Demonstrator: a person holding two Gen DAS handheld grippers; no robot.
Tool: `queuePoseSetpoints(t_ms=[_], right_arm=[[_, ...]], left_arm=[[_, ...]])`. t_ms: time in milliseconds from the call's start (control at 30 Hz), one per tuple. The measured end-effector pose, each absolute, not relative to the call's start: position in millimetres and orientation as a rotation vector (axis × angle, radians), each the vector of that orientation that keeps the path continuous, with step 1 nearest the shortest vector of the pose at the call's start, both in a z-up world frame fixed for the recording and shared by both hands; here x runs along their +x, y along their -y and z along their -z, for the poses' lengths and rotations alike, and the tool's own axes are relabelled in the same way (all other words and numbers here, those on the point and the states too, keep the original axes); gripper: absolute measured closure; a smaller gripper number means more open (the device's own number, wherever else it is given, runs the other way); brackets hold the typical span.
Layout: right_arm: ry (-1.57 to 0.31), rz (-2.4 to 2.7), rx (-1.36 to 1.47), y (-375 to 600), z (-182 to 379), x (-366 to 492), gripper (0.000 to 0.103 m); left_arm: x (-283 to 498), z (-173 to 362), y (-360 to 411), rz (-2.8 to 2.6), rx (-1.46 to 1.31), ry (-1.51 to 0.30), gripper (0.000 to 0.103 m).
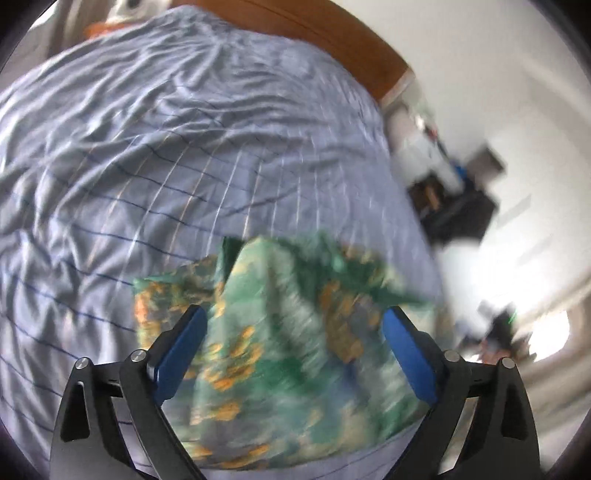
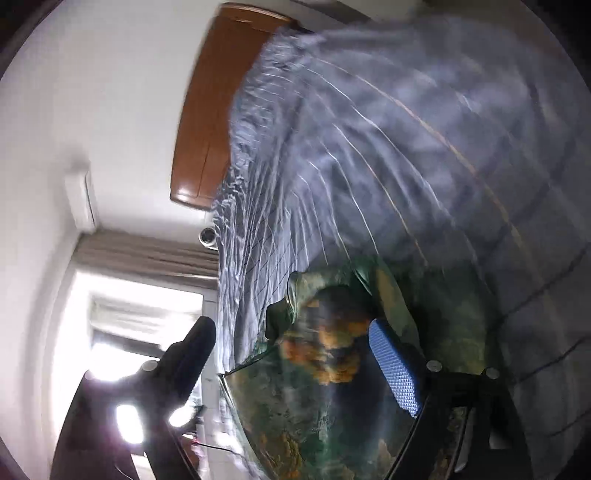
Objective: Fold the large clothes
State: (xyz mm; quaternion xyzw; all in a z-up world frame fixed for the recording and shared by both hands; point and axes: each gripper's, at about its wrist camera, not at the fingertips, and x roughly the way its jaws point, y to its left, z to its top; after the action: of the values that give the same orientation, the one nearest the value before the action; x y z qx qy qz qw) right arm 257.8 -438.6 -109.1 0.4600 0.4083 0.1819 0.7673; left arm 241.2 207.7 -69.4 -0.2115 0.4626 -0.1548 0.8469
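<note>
**Jaws wide on both sides, garment lying loose between them**

Jaws first: your left gripper [image 1: 293, 345] stands spread wide, with its blue pads [image 1: 404, 354] on either side of the green printed garment [image 1: 280, 332] and not pressing on it. Your right gripper [image 2: 295, 354] is spread the same way, and the cloth rises between its fingers without being pinched. So you hold nothing now.

The garment lies on the striped bed sheet [image 1: 155, 155], bunched in a soft heap. In the left wrist view it fills the middle from 6 o'clock upward, and a raised fold stands near 12 o'clock of the jaws. In the right wrist view it sits from 6 toward 3 o'clock.

I judge the fabric to be thin, light and limp. It will drape and sag, and it may slide a little over the sheet. You should take it at an edge or a corner, not at the middle of the heap, so that the layers stay apart.

Further out, a wooden headboard [image 1: 332, 33] is at 12 o'clock, and a window [image 2: 144, 325] at 9 o'clock in the right view.

No brand, label or writing can be read; both views are blurred.
</note>
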Motion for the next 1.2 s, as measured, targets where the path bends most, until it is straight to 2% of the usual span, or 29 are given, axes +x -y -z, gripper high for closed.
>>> queuePoseSetpoints(t_ms=[133,233,267,300,333,367,400,567,667,800,867,1000,1100,1200], right_arm=[[-1.0,-0.333,0.515,396.2,89.7,260.9,0.016],[-1.091,-0.285,0.292,359.7,107.6,270.8,0.016],[-1.104,-0.264,0.265,356.3,113.0,268.2,0.017],[-1.117,-0.235,0.235,348.4,119.1,270.2,0.018],[-1.129,-0.207,0.204,343.0,121.7,269.9,0.042],[-1.134,-0.177,0.164,338.6,122.3,267.1,0.085],[-1.126,-0.143,0.122,337.5,119.2,260.0,0.089],[-0.955,-0.083,-0.009,330.4,71.9,240.7,0.091],[-0.81,-0.062,-0.059,327.0,33.2,242.6,0.091],[-0.685,-0.02,-0.103,314.7,5.8,264.9,0.091],[-0.684,0.008,-0.139,312.3,16.0,279.9,0.091],[-0.786,0.051,-0.172,316.5,72.7,302.7,0.091],[-0.864,0.045,-0.139,322.3,125.4,305.0,0.091],[-0.878,0.05,-0.143,315.1,153.0,302.1,0.09]], left_arm=[[257.7,113.1,-179.2,0.31,-0.3,-1.109,0.009],[280.5,138.1,-153.4,0.238,-0.203,-1.169,0.031],[284.9,142.9,-147.0,0.199,-0.172,-1.181,0.051],[287.1,145.9,-143.4,0.155,-0.151,-1.188,0.085],[287.4,147.9,-143.1,0.127,-0.15,-1.19,0.09],[286.1,147.5,-144.4,0.112,-0.167,-1.182,0.092],[282.9,144.2,-146.9,0.107,-0.187,-1.163,0.094],[265.3,99.8,-157.9,0.051,-0.214,-0.995,0.096],[264.2,65.1,-147.8,0.015,-0.165,-0.833,0.096],[282.8,73.6,-123.0,-0.084,-0.001,-0.733,0.096],[293.9,99.5,-120.8,-0.116,0.03,-0.764,0.096],[298.1,170.6,-132.3,-0.142,-0.009,-0.859,0.095],[287.9,190.1,-123.9,-0.144,0.025,-0.815,0.093],[285.3,198.0,-119.4,-0.148,0.034,-0.792,0.09]])
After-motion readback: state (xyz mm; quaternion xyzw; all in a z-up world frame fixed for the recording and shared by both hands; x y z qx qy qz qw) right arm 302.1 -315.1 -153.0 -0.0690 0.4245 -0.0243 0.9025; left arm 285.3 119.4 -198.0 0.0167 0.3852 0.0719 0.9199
